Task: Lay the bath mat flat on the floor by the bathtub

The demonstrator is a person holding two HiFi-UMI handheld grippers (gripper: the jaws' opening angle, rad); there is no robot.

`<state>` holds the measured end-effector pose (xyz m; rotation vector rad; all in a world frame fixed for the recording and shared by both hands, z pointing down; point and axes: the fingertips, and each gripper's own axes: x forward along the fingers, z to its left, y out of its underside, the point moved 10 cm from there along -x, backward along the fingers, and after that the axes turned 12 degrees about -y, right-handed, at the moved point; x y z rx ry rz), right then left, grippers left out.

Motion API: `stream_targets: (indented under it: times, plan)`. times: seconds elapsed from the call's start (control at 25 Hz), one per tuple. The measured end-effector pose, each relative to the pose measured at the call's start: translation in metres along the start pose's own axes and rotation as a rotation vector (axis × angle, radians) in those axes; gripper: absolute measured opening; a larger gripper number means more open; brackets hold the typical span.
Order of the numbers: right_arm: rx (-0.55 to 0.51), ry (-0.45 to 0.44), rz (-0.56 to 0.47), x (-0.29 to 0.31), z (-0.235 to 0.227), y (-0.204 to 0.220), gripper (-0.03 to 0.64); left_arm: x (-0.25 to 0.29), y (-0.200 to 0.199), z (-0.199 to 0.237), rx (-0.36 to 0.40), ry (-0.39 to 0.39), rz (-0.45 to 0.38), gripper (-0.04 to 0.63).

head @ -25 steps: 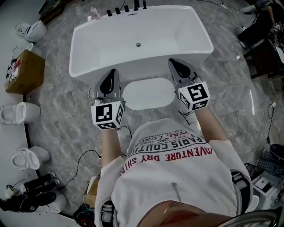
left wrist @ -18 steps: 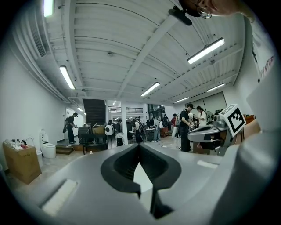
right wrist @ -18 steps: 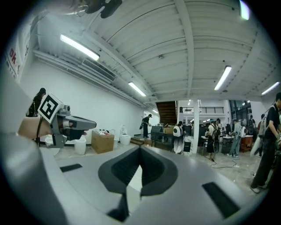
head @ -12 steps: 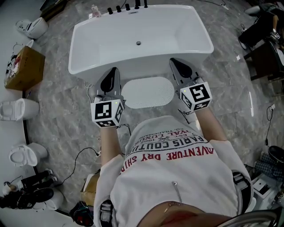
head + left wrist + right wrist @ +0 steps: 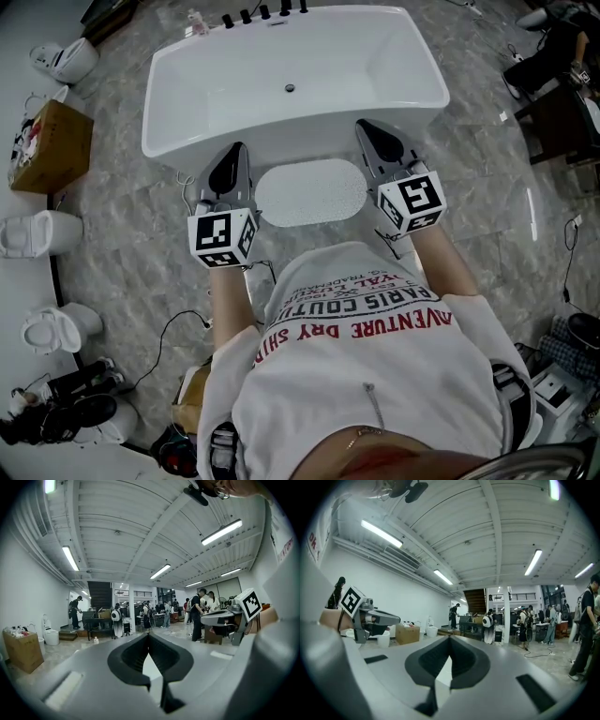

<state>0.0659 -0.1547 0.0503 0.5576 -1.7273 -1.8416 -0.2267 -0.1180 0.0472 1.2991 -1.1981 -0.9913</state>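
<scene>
The white oval bath mat [image 5: 311, 191] lies flat on the grey stone floor, right against the front wall of the white bathtub [image 5: 291, 139]. My left gripper [image 5: 236, 150] is held level above the floor just left of the mat, and its jaws are shut with nothing between them [image 5: 148, 637]. My right gripper [image 5: 364, 127] is held the same way just right of the mat, also shut and empty [image 5: 450, 639]. Both point toward the tub and neither touches the mat. Each gripper view shows the other gripper off to its side.
Left of the tub are a cardboard box [image 5: 52, 150] and several white toilets [image 5: 37, 234]. Black tap fittings [image 5: 262, 14] line the tub's far rim. Cables [image 5: 178, 328] trail on the floor behind me. People and desks [image 5: 201, 613] fill the room beyond.
</scene>
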Motion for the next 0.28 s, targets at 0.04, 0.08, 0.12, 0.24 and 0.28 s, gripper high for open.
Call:
stream_targets:
  times: [0.04, 0.08, 0.12, 0.24, 0.28]
  plan:
    - [0.005, -0.001, -0.005, 0.0007, -0.0009, -0.0004, 0.008, 0.0014, 0.0006, -0.0013, 0.001, 0.001, 0.004, 0.012]
    - [0.007, -0.002, -0.011, 0.0016, -0.0017, -0.0014, 0.008, 0.0026, 0.0009, -0.0025, 0.001, 0.002, 0.007, 0.012]
    - [0.008, -0.003, -0.016, 0.0023, -0.0024, -0.0026, 0.008, 0.0038, 0.0009, -0.0037, 0.0, 0.004, 0.009, 0.012]
    - [0.006, -0.005, -0.027, 0.0028, -0.0058, -0.0052, 0.008, 0.0074, -0.0004, -0.0085, -0.006, 0.012, 0.009, 0.012]
    - [0.006, -0.005, -0.03, 0.0026, -0.0072, -0.0057, 0.008, 0.0087, -0.0009, -0.0103, -0.008, 0.015, 0.009, 0.012]
